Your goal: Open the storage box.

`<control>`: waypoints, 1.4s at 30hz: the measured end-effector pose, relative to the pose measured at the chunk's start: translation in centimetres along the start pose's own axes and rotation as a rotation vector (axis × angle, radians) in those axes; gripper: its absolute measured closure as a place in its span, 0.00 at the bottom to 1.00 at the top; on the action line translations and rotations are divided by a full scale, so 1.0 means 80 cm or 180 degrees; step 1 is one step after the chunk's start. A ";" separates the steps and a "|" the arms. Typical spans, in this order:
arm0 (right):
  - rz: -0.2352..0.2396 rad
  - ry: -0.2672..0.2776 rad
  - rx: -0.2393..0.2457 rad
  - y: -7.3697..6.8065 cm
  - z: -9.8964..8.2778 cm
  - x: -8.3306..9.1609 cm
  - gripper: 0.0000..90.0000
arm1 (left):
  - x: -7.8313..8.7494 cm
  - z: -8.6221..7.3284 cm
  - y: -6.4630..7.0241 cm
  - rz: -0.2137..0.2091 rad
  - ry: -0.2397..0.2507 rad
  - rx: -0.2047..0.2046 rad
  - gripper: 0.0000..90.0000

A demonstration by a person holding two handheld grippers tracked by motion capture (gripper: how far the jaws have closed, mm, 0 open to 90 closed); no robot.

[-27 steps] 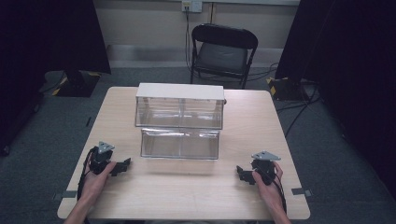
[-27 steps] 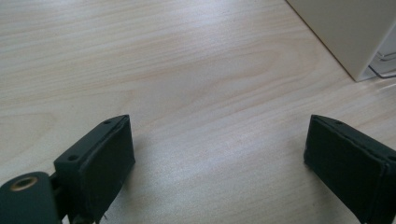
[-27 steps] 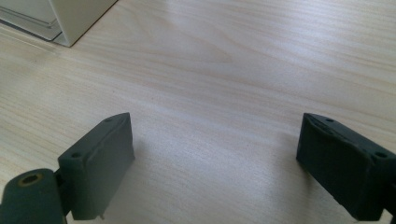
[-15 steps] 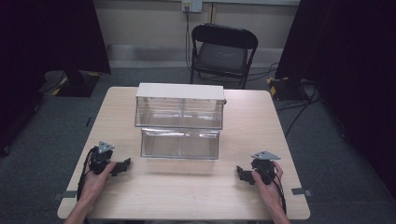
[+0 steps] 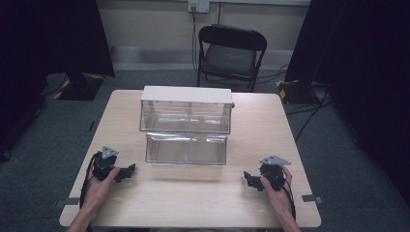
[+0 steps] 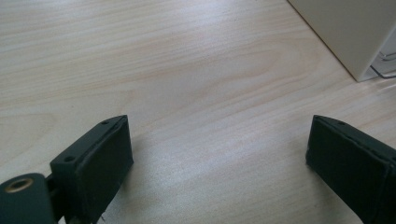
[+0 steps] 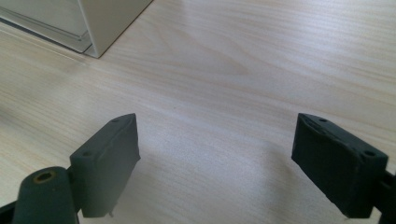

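A clear plastic drawer unit (image 5: 186, 110) with a white top stands at the middle of the wooden table (image 5: 193, 198). Its lower clear drawer (image 5: 186, 148) is pulled out toward me. My left gripper (image 5: 126, 172) rests on the table at the front left, held by a hand, open, with bare wood between its jaws (image 6: 219, 154). My right gripper (image 5: 251, 180) rests at the front right, also open over bare wood (image 7: 215, 154). A corner of the unit shows at the upper right of the left gripper view (image 6: 350, 32) and at the upper left of the right gripper view (image 7: 102, 23).
A black folding chair (image 5: 229, 53) stands beyond the table's far edge. Dark curtains hang at both sides, and cables (image 5: 309, 116) run over the grey floor at the right. Tape marks (image 5: 309, 198) sit near the table's front corners.
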State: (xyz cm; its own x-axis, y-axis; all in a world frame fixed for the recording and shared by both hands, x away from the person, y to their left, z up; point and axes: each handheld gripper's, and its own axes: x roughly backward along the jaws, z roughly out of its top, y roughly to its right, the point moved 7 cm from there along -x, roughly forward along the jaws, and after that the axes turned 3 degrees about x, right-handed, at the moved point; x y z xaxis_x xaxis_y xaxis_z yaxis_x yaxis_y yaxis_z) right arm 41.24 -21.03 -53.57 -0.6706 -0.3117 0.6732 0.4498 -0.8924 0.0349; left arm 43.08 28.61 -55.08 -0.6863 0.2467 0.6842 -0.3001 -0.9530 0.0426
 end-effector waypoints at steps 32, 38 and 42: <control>0.0457 0.0276 0.0297 -0.071 0.045 0.017 0.16 | -0.001 0.000 0.000 0.0013 -0.0009 0.0006 0.06; 0.0513 0.0264 0.0381 -0.087 0.058 0.015 0.16 | -0.001 0.000 -0.001 0.0015 -0.0011 -0.0001 0.06; 0.0558 0.0267 0.0382 -0.097 0.064 0.007 0.16 | -0.001 0.000 -0.001 0.0011 -0.0018 -0.0005 0.05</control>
State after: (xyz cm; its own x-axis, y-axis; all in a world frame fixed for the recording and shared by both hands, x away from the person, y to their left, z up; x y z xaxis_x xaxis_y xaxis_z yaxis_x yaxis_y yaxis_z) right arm 40.41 -12.64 -49.70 -0.6204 -0.4892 0.6130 0.6274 -0.7785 0.0137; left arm 43.20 28.67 -55.13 -0.6836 0.2423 0.6884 -0.2988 -0.9535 0.0389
